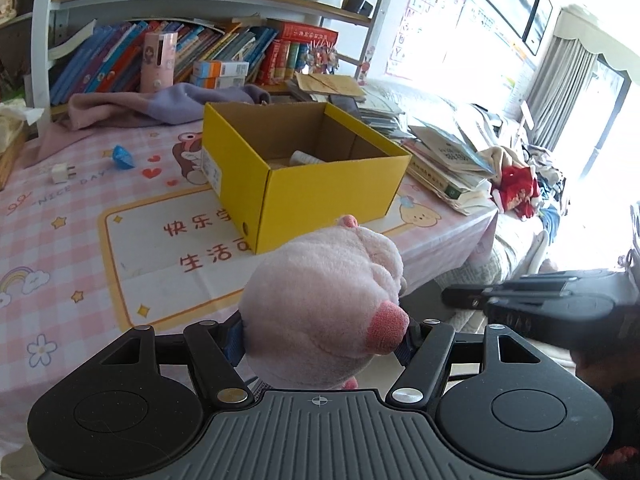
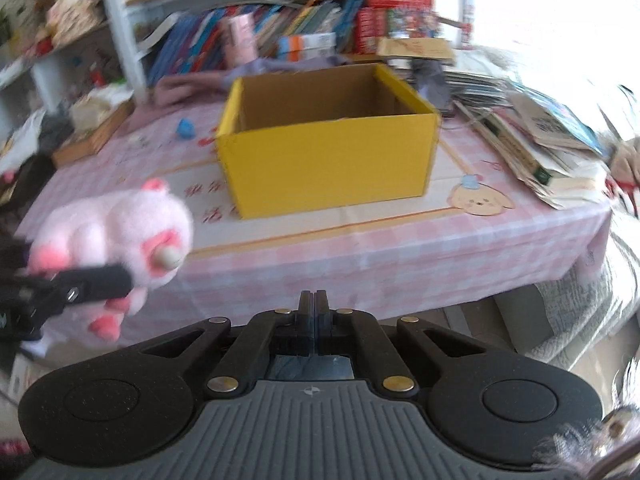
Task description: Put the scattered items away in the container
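Left gripper (image 1: 324,336) has its jaws clamped on the pink plush toy (image 1: 324,308), holding it in the air off the near edge of the table (image 1: 60,240) — not over the yellow box (image 1: 304,176) yet. From the left wrist view the box sits at about 12 o'clock from the toy, open top facing up, with some pale tube-like item (image 1: 303,157) already lying inside.

Right gripper (image 2: 315,300) has its jaws pressed together with nothing between them, hanging back at the near side of the table.

My take on doing this well: lift the plush high enough to clear the near wall of the box, since it's soft and bulges past the fingers, and carry it over the middle of the opening before letting go. A snag on the rim could push the light cardboard around.

Still out on the table around 10 o'clock of the box: a blue wrapper thing (image 1: 123,157) and a white plug (image 1: 61,173).
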{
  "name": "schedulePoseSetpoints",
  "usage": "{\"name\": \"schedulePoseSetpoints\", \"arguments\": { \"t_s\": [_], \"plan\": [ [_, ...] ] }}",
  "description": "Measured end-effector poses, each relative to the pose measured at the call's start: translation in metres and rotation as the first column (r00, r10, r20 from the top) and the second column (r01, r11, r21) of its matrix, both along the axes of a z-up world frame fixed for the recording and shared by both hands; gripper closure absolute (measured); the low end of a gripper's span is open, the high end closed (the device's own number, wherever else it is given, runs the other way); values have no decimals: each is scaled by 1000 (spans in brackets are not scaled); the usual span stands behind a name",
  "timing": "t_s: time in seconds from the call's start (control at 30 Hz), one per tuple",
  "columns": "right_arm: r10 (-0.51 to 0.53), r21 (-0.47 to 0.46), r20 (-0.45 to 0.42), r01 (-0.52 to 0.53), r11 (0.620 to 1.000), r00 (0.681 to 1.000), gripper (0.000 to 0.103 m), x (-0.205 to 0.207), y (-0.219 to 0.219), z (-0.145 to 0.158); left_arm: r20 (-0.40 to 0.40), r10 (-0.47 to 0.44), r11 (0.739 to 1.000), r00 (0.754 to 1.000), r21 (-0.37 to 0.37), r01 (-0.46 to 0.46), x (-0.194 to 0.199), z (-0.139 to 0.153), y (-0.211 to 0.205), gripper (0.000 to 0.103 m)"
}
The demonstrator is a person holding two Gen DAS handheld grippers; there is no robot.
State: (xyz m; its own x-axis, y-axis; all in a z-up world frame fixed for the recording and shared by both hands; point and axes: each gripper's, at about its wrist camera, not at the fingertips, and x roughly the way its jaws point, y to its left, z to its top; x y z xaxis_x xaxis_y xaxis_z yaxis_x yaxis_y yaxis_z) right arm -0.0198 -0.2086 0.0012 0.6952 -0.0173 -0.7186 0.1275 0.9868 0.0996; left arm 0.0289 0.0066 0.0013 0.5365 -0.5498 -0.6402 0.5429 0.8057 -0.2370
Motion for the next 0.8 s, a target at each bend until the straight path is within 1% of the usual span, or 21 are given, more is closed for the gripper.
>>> {"name": "schedulePoseSetpoints", "arguments": {
  "t_s": [0.13, 0.27, 0.37, 0.5, 0.67, 0.8],
  "plan": [
    [-53, 56, -43, 55, 997, 998, 102, 5, -16, -7, -6, 19, 1000, 1000, -3, -19, 0, -1, 3, 35],
    [-95, 85, -69, 101, 991, 993, 102, 7, -23, -12, -21, 48, 999, 999, -14, -49, 0, -3, 10, 35],
    [-155, 106, -89, 164, 981, 984, 102, 3, -31, -15, -24, 60, 998, 998, -21, -61, -2, -3, 16, 35],
    [-197, 132, -124, 213, 968, 973, 102, -5, -37, -22, -22, 59, 998, 998, -24, -59, -6, -3, 20, 35],
    [-195, 130, -129, 212, 969, 972, 102, -13, -28, -24, -27, 33, 999, 999, -25, -33, -12, -6, 22, 35],
    [-203, 103, -159, 221, 970, 966, 102, -22, -23, -27, -57, 8, 999, 998, -46, -11, -16, -12, 21, 35]
  ]
}}
